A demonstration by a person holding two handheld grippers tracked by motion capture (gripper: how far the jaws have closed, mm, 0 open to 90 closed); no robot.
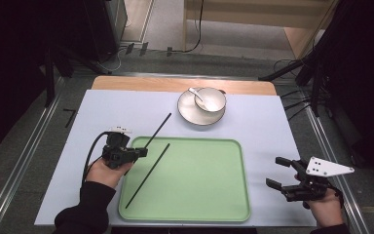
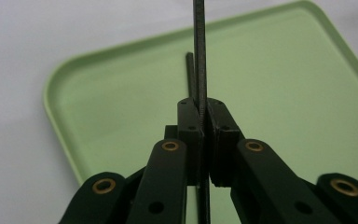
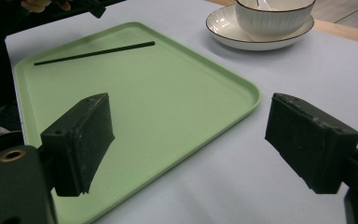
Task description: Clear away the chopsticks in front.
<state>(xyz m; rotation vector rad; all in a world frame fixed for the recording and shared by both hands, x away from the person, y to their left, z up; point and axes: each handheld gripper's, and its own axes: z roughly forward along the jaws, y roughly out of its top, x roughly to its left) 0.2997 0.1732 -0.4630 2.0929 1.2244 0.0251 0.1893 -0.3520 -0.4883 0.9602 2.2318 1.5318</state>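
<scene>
Your left gripper [image 1: 141, 152] was clamped on a thin black chopstick [image 1: 158, 127], which ran from the jaws up toward the plate at the upper middle of the high view. In the left gripper view the pads [image 2: 189, 122] pinched the chopstick [image 2: 199, 56] edge-on, with much of its length sticking out past them. The second chopstick [image 1: 147, 174] already lay slantwise on the left half of the green tray [image 1: 209, 214]. Your right gripper [image 1: 278, 171] sat at the lower right of the high view, beside the tray's right edge, jaws spread wide with nothing between them.

The main risk, as I judged it, was that long overhang: a stick that thin and smooth could have pivoted or slipped in the flat pads if you had swung it quickly. Its far tip could also have caught the tray's raised rim [image 3: 254, 95] and been pushed off line. Dropped from a height, it might have rolled or bounced, and it could have knocked the chopstick already lying there.

The tray looked like matte plastic, rectangular with rounded corners and a low lip. The plate [image 1: 189, 117] and bowl [image 1: 214, 99] were glossy cream ceramic with dark rims, a pale spoon [image 1: 195, 94] resting in the bowl. The table cover [image 1: 263, 126] was smooth, pale and flat.
</scene>
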